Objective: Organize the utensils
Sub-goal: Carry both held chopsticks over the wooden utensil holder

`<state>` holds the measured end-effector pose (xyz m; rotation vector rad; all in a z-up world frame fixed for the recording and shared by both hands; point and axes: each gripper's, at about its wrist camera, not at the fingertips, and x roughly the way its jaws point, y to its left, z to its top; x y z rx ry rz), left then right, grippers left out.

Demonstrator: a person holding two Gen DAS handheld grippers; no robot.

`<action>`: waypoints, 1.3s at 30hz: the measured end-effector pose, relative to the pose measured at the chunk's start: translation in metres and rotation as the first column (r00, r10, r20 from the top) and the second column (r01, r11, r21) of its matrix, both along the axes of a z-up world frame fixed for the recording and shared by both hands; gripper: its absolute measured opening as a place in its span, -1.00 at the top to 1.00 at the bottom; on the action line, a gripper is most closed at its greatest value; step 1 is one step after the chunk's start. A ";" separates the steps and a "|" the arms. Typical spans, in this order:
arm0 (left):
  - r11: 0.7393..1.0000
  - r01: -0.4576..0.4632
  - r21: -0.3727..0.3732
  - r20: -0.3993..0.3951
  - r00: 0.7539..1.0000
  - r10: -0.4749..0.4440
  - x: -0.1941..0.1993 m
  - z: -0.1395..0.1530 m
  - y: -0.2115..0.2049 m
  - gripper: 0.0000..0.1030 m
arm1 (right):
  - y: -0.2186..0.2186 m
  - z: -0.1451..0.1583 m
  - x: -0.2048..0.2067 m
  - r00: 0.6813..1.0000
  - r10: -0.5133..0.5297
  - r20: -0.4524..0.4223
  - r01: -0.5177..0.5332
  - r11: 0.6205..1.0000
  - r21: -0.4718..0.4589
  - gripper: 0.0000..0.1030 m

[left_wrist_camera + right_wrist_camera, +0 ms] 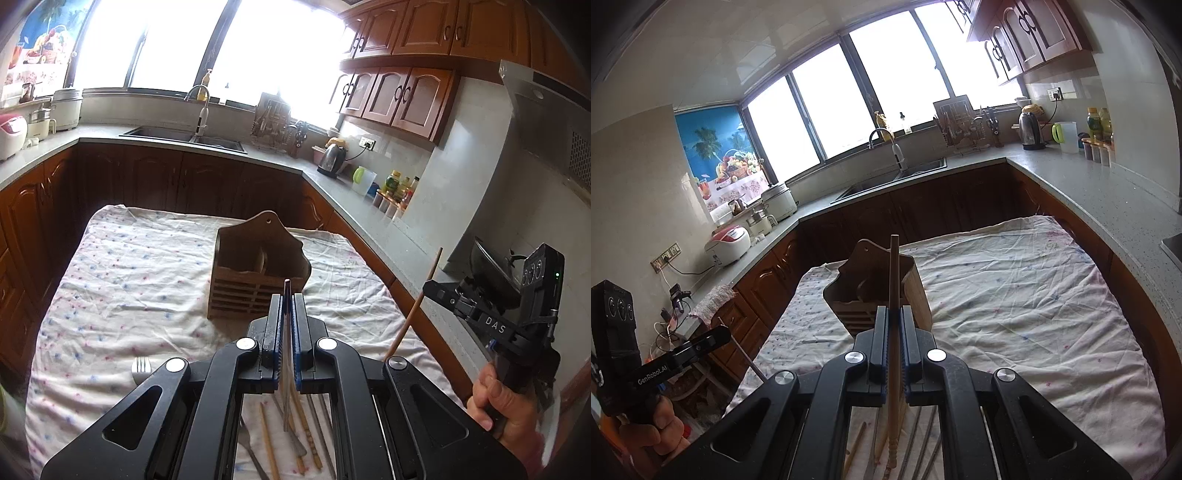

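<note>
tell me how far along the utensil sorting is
Early, by the look of it. Done: nothing shows above the rim of the wooden caddy; its inside is mostly hidden. In hand: the left gripper is shut on a thin metal utensil, and the right gripper is shut on a wooden chopstick. Left: a fork and a pile of chopsticks and metal utensils lying on the cloth.
</note>
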<state>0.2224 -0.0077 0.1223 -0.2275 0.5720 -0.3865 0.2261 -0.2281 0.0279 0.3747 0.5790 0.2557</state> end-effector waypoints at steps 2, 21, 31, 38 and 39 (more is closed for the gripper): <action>1.000 -0.008 -0.003 0.010 1.000 0.008 0.002 0.004 0.003 0.94 | 0.000 0.003 0.004 1.000 -0.002 0.010 0.002 1.000 0.003 0.89; 0.996 -0.090 -0.020 0.147 0.985 0.092 0.066 0.055 0.024 0.94 | 0.003 0.032 0.077 0.994 -0.044 0.104 0.041 0.998 0.037 0.89; 0.989 -0.146 -0.012 0.244 0.959 0.145 0.123 0.082 0.025 0.94 | 0.003 0.051 0.135 0.977 -0.099 0.191 0.088 0.994 0.062 0.90; 0.981 -0.192 -0.026 0.204 0.960 0.194 0.166 0.047 0.024 0.94 | 0.009 0.023 0.169 0.973 -0.119 0.198 0.108 0.992 0.066 0.89; 0.980 -0.199 -0.028 0.194 0.960 0.201 0.171 0.040 0.024 0.94 | 0.010 0.017 0.172 0.974 -0.120 0.192 0.109 0.992 0.068 0.89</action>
